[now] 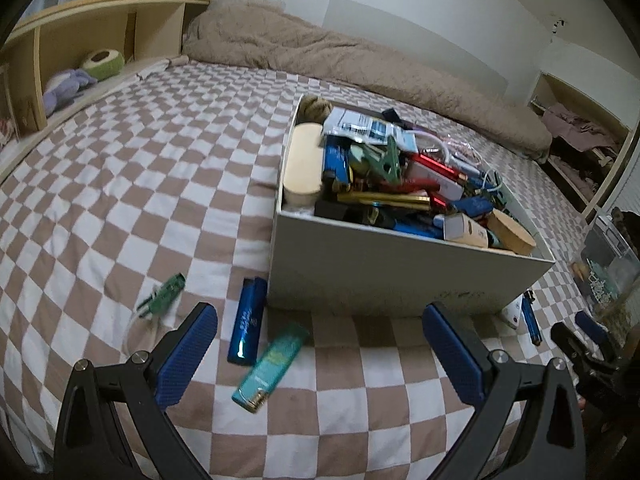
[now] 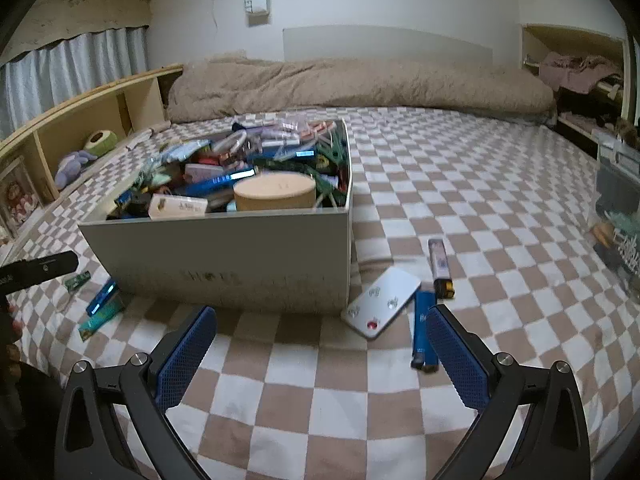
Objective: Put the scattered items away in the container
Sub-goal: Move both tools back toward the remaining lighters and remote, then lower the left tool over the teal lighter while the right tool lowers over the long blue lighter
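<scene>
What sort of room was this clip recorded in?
Most likely a bedroom: the white cardboard box of small items sits on a bed with a brown-and-white checkered sheet, a rumpled beige fluffy blanket lies along the wall, and plush toys sit in a wooden headboard shelf.

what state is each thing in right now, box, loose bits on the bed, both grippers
box: open-topped, heaped full
teal lighter: loose on bed, outside box
blue lighter: lying by box wall
white remote: flat beside box corner
left gripper: open, empty
right gripper: open, empty
</scene>
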`<state>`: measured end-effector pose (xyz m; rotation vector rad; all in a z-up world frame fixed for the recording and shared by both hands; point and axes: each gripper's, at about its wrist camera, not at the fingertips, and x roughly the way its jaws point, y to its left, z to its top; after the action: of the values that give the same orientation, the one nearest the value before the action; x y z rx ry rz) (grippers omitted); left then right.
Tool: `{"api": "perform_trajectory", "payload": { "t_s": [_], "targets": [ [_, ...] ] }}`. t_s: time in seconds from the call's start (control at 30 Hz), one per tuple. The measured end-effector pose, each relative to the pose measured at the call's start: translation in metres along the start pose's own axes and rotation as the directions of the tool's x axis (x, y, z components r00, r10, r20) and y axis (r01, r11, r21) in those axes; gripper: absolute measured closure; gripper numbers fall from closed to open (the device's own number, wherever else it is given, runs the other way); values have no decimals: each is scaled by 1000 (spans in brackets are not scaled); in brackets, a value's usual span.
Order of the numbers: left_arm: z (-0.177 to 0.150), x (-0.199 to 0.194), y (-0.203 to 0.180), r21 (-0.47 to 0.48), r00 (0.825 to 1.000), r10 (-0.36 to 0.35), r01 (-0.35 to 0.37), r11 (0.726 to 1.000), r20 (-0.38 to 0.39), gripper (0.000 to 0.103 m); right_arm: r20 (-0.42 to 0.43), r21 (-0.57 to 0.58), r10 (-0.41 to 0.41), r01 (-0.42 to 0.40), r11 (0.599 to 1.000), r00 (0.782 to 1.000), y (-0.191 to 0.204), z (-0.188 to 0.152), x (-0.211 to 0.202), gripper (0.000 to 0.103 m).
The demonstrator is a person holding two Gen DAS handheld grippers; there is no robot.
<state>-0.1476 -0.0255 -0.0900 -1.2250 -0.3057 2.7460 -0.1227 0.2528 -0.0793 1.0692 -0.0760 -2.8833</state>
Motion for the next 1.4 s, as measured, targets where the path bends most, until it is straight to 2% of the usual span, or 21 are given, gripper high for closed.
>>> {"api": "perform_trajectory", "payload": {
  "t_s": [0.27, 0.5, 0.63, 0.77, 0.83, 0.93, 1.0, 1.07, 1.17, 1.3, 1.4],
  "targets": [
    [-14, 14, 2, -48, 996, -35, 31, 998, -82, 0, -55, 16, 5, -5, 1000, 998, -4, -18, 16, 0],
    [-21, 19, -2, -55, 985, -106, 99, 994, -136, 0, -92, 16, 17, -16, 1000, 996, -5, -31, 27, 0],
    [-25, 21, -5, -63, 969, -182, 174, 983, -166, 0, -115, 25, 25, -23, 999, 993, -7, -37, 32, 0],
    [-30, 29, -6, -95, 938, -259, 243, 965, -230, 0, -139, 41, 38, -32, 999, 990, -12, -43, 37, 0],
    [-30, 34, -8, -94, 929, -265, 249, 964, -258, 0, -145, 51, 46, -39, 998, 988, -15, -45, 39, 0],
    [-31, 41, -9, -77, 931, -223, 210, 975, -287, 0, -142, 41, 48, -42, 998, 989, -15, -47, 39, 0],
    [-31, 45, -8, -63, 943, -158, 146, 987, -293, 0, -139, 28, 42, -39, 999, 989, -12, -47, 41, 0],
    [-31, 48, -7, -38, 955, -57, 48, 998, -292, 0, -135, 15, 35, -33, 999, 990, -12, -49, 41, 0],
    [-31, 50, -2, -46, 953, -38, 25, 999, -299, 0, -133, 5, 44, -44, 999, 990, -11, -50, 39, 0],
    [-28, 49, 3, -37, 960, 30, -42, 998, -278, 0, -124, 70, 148, -140, 988, 981, -17, -45, 34, 0],
    [-24, 48, 12, -39, 959, 102, -117, 992, -264, 0, -117, 136, 262, -246, 960, 958, -25, -38, 37, 0]
  ]
}}
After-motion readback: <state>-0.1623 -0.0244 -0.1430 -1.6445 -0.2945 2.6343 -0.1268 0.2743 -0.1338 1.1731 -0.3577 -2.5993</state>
